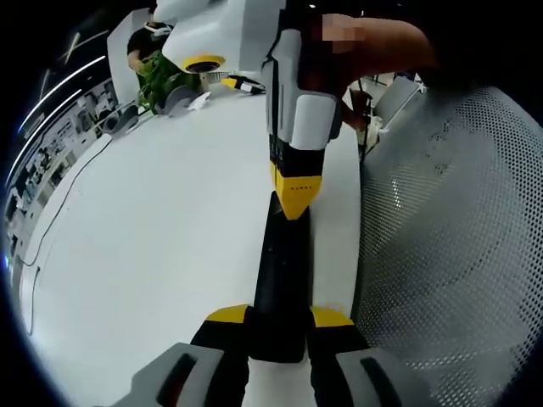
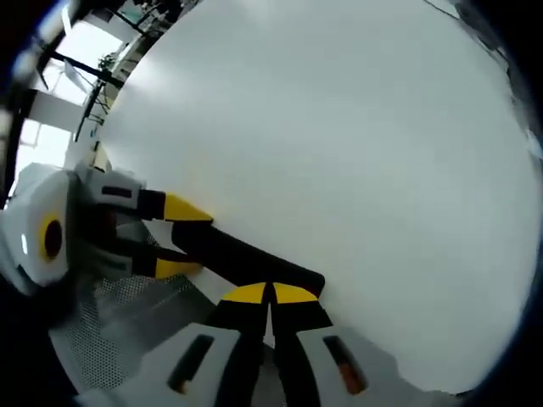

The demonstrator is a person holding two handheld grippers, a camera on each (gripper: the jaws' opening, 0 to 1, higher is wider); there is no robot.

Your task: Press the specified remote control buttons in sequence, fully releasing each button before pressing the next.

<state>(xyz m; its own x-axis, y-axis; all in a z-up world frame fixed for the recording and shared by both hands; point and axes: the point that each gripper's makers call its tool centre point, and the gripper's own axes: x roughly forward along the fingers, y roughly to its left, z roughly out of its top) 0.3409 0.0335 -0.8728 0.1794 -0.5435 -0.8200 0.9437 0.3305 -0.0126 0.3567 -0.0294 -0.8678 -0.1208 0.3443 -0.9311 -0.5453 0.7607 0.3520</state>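
Left hand-held gripper clamps the black remote; right hand-held gripper touches its far end.

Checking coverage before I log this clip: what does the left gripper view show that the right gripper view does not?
Left gripper view: a green plant and a cable at the table's far side, plus a perforated chair.

Right gripper view: windows and framing beyond the table's far edge.

Both: the white table and the black remote, clamped at one end by the left gripper while the shut right gripper tips meet its other end.
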